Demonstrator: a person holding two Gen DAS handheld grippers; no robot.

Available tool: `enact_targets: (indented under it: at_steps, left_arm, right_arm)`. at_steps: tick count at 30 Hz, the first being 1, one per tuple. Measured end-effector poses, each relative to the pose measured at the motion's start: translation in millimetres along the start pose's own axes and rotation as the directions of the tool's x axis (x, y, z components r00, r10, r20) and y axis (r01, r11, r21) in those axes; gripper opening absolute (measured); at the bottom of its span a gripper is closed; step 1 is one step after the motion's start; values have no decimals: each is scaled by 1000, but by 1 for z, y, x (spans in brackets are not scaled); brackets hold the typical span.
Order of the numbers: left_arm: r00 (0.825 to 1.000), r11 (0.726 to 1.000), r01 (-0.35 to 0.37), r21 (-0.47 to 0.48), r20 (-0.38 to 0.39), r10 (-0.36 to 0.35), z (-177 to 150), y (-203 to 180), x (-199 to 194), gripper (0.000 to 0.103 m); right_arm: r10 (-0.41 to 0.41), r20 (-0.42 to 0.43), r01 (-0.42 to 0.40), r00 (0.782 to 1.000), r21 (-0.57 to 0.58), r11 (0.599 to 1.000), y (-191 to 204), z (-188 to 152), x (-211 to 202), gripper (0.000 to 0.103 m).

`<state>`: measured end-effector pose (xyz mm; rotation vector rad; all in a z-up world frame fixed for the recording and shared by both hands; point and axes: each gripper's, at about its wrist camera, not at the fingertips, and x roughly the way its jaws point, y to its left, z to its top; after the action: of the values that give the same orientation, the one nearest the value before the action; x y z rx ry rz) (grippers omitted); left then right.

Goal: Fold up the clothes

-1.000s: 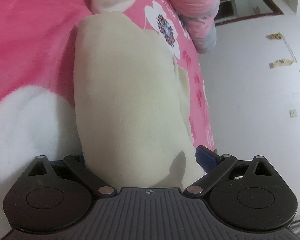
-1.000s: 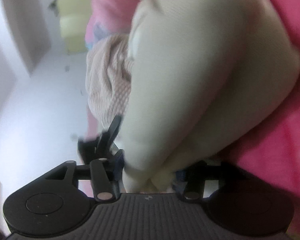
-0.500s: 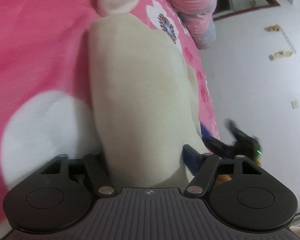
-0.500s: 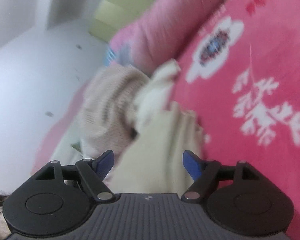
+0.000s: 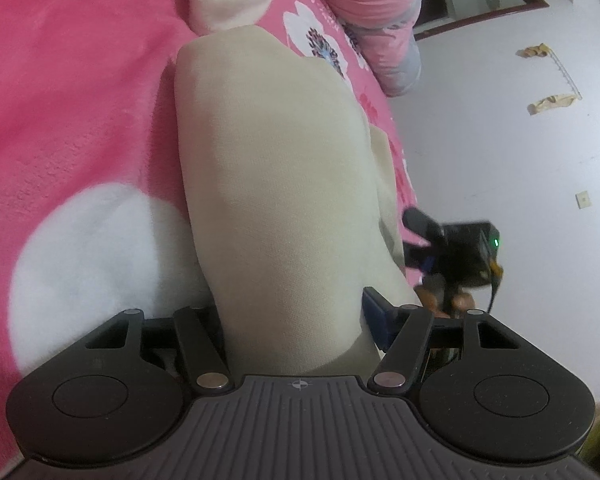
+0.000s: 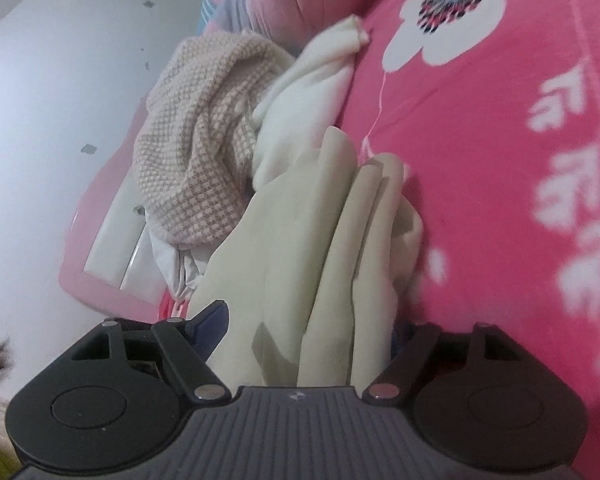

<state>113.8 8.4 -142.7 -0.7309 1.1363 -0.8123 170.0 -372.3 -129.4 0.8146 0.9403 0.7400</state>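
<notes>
1. Beige cloth is the landmark here: a folded beige garment (image 5: 276, 184) lies on the pink bed blanket (image 5: 68, 92), its long axis running straight away from the left gripper (image 5: 296, 320).
2. The garment's near end sits between the left gripper's jaws. They stand moderately apart, and I cannot tell whether the pads press the cloth.
3. The right gripper (image 6: 304, 328) straddles the garment's layered edge (image 6: 340, 260) with its jaws fairly wide. Whether it pinches the cloth, I cannot tell either.
4. Beyond the garment's far end lies a white garment (image 6: 312, 92), with a checked knit sweater (image 6: 196, 152) just beside it near the bed's edge.
5. Both grippers sit at the garment's near end, so the next fold would likely run along that long axis, toward the far end.
</notes>
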Motion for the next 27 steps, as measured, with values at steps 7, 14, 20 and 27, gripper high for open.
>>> enact_targets:
  at_steps: [7, 14, 20, 27]
  left_arm:
    - [1000, 1000, 9, 4, 9, -9, -1, 0, 2, 64]
    - [1000, 1000, 13, 16, 5, -13, 2, -3, 5, 64]
    - [1000, 1000, 15, 23, 14, -15, -1, -4, 5, 64]
    - [999, 999, 28, 35, 16, -29, 0, -2, 6, 64]
  right_arm:
    - [-7, 3, 7, 1000, 64, 998, -16, -12, 1, 66]
    - [-131, 96, 130, 987, 24, 991, -15, 9, -3, 72]
    - [-116, 18, 117, 993, -56, 992, -14, 30, 22, 83]
    - [-34, -68, 31, 997, -44, 999, -16, 14, 23, 83]
